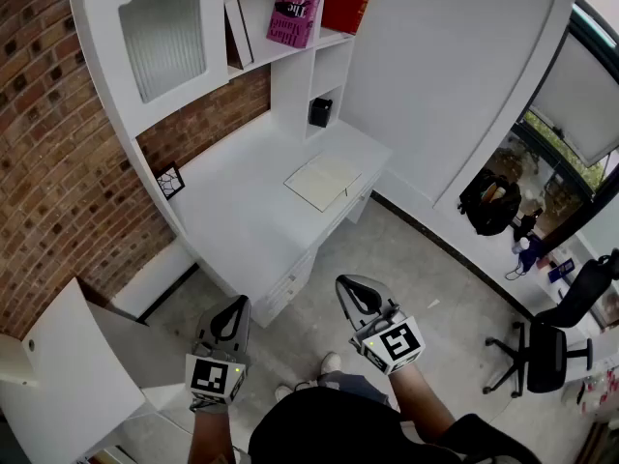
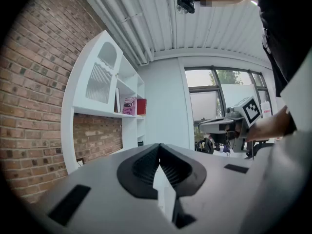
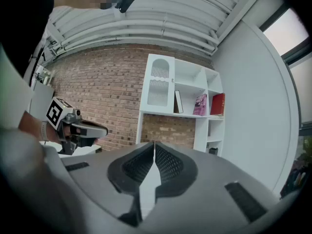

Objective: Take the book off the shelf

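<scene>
On the upper shelf (image 1: pixel 280 52), far ahead of both grippers and well above them, the pink book (image 1: pixel 295 13) stands upright just beside a red book (image 1: pixel 346 0). A thin book (image 1: pixel 237 30) leans apart from them, next to the ribbed-glass cabinet door (image 1: pixel 164 32). The left gripper (image 1: pixel 235 304) and the right gripper (image 1: pixel 348 285) are held low over the floor (image 1: pixel 426 259), short of the desk's front edge. Each has its jaws pressed together with nothing between them. Only the head view shows the white desk (image 1: pixel 242 220) under the shelf, a pale pad (image 1: pixel 324 180) lying flat on it and a small black object (image 1: pixel 320 112) in a cubby. The right gripper view sets all three books in a row above its jaws, with the left gripper off to its left. The left gripper view shows the pink and red books small and far, and windows (image 2: pixel 219 91) beyond the right gripper. Bare floor lies between the grippers and the desk. A brick wall (image 1: pixel 48 162) bounds the left gripper's side, and a plain white wall (image 1: pixel 445 75) the right's. An office chair (image 1: pixel 546 341) stands well off to the right.
</scene>
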Motion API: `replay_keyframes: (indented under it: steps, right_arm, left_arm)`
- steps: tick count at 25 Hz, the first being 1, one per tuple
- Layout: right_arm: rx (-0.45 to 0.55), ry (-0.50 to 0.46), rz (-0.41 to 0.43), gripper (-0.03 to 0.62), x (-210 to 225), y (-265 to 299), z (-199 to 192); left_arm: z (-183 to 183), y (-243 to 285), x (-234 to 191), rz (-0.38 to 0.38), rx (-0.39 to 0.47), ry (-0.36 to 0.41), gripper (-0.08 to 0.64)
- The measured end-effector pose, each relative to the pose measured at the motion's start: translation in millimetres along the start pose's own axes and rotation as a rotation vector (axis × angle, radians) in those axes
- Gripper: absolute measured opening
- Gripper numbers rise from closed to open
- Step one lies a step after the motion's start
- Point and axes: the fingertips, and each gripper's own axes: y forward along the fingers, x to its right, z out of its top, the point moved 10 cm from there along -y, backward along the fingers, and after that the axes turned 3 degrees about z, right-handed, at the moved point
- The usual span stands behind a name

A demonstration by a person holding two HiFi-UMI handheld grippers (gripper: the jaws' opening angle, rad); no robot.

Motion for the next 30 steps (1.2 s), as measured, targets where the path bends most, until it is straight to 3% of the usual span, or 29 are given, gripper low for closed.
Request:
replay_keyframes:
  steps: [8,15,21,30]
  right_arm:
    - [0.012,0.002,0.011,0.021,32.6,-6.4,-5.4]
    - [0.067,0.064,-0.01,0.023,79.9,-9.0,-13.1]
    - [0.083,0.088,-0.032,0.023,138.7,-21.5,-21.7]
    - [0.093,0.113,-0.145,0.023,236.2,-62.0,-37.2]
  left_arm:
    - [2.7,31.1,17.6,0.012,-0.025,0.014,0.009]
    - [15.0,79.1,31.7,0.012,-0.046,0.032,0.014]
    - [21.5,137.0,48.9,0.033,-0.054,0.04,0.089]
    - [27.9,238.7,92.4,-0.011,-0.042,0.048,0.112]
